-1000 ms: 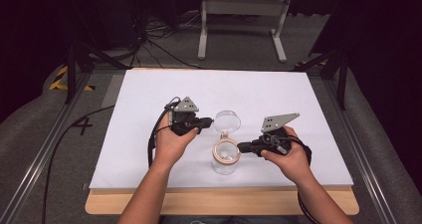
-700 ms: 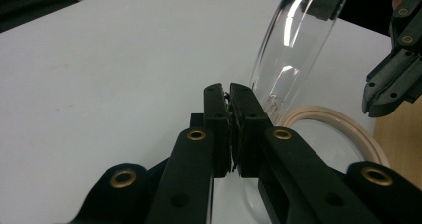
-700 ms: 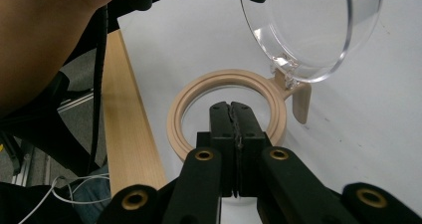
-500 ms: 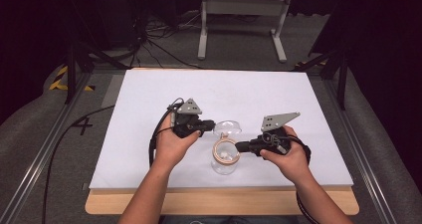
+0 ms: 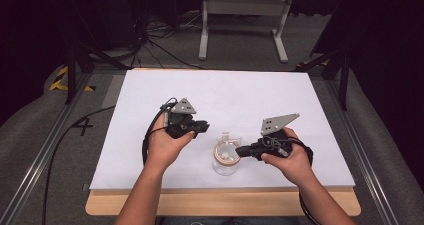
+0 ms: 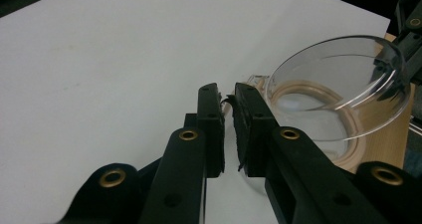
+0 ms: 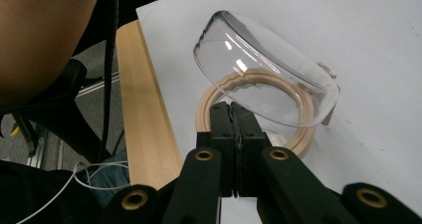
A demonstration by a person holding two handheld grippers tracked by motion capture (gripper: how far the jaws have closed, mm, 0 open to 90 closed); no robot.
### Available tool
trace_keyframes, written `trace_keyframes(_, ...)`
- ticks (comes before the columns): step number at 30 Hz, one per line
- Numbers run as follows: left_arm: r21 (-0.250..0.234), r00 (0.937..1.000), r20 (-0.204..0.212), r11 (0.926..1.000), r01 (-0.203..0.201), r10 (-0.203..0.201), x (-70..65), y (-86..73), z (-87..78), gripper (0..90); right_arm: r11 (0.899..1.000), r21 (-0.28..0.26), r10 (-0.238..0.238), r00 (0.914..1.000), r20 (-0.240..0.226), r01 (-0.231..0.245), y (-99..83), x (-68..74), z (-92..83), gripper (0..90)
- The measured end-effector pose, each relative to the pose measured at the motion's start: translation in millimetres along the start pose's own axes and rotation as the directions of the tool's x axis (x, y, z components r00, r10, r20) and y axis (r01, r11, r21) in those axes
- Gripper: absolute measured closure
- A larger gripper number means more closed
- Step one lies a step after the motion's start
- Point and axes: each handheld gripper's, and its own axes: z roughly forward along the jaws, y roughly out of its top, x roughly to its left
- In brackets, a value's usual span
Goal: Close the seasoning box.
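Both grippers have moved nearer with the clear jar (image 5: 225,157). Its lid (image 7: 263,74) now tilts open. Right gripper (image 5: 239,151) is pressed together at the wooden rim (image 7: 209,107); left gripper (image 6: 226,102) is slightly spread.

A clear jar (image 5: 224,157) is standing near the white table's (image 5: 250,92) six o'clock edge, its tan-rimmed mouth showing. Its clear hinged lid (image 7: 263,69) is tilting open above the rim, toward twelve o'clock.
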Motion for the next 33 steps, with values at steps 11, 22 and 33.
trace_keyframes(11,0.073,0.9989,0.027,0.9967,0.036,-0.038,8.7,-9.2,-14.5,78.1,0.997,0.072,-0.008,0.9997,-0.023,0.010,-0.1,3.3,2.0,90.0)
trace_keyframes(22,0.088,0.9989,0.023,0.9954,0.039,-0.041,8.6,-10.2,-14.7,77.4,0.990,0.139,0.000,0.9995,-0.030,0.004,-2.7,4.7,7.0,90.0)
trace_keyframes(33,0.126,0.9984,0.044,0.9917,0.028,-0.034,7.8,-10.7,-8.7,74.3,0.983,0.183,0.018,0.9994,-0.030,-0.012,-6.3,1.7,10.3,90.0)
